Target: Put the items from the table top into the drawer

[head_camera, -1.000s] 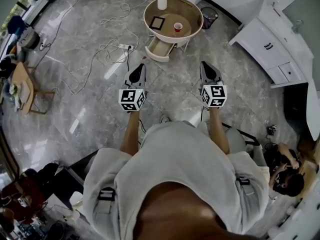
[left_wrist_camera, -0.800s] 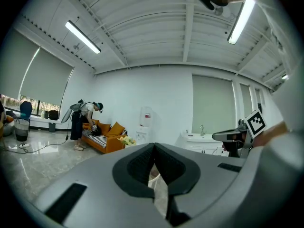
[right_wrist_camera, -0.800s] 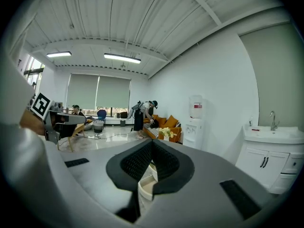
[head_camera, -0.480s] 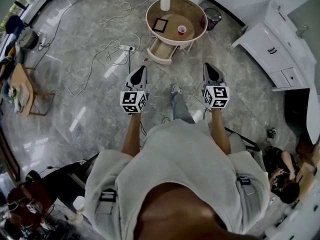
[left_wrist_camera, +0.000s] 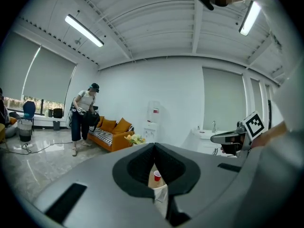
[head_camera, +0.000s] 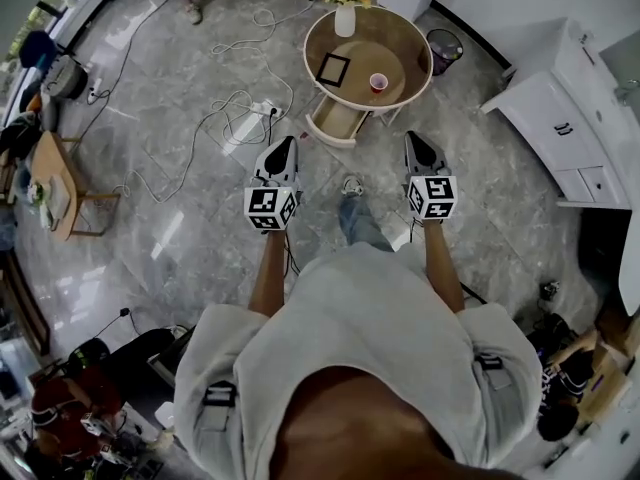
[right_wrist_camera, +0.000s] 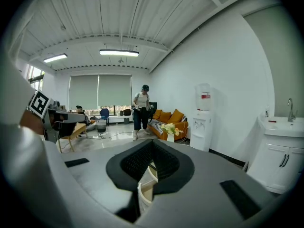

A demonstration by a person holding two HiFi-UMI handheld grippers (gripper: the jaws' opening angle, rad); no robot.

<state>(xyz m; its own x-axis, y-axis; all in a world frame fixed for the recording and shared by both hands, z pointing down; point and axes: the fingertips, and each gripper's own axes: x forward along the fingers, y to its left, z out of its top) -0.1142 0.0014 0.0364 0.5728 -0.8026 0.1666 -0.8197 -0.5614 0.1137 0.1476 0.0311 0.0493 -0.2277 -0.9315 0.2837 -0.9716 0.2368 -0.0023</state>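
A round table (head_camera: 412,38) stands ahead of me on the floor. On it are a white vase of flowers (head_camera: 345,13), a black-framed square item (head_camera: 333,68) and a red cup (head_camera: 378,82). Its drawer (head_camera: 338,123) is pulled open toward me. My left gripper (head_camera: 283,146) and right gripper (head_camera: 413,140) are held side by side well short of the table, both shut and holding nothing. In the left gripper view the gripper (left_wrist_camera: 153,146) has the red cup (left_wrist_camera: 156,175) showing behind its jaws. Past the gripper (right_wrist_camera: 153,142) in the right gripper view is the drawer (right_wrist_camera: 145,191).
Cables and a power strip (head_camera: 262,108) lie on the floor left of the drawer. A waste bin (head_camera: 445,46) and a white cabinet (head_camera: 560,118) are to the right. A wooden chair (head_camera: 60,183) stands far left. A person (left_wrist_camera: 83,118) stands by an orange sofa (left_wrist_camera: 111,133).
Both grippers have moved forward toward the table, which now sits nearer and more to the right in the head view. A foot has stepped out between them. The jaws stay shut.
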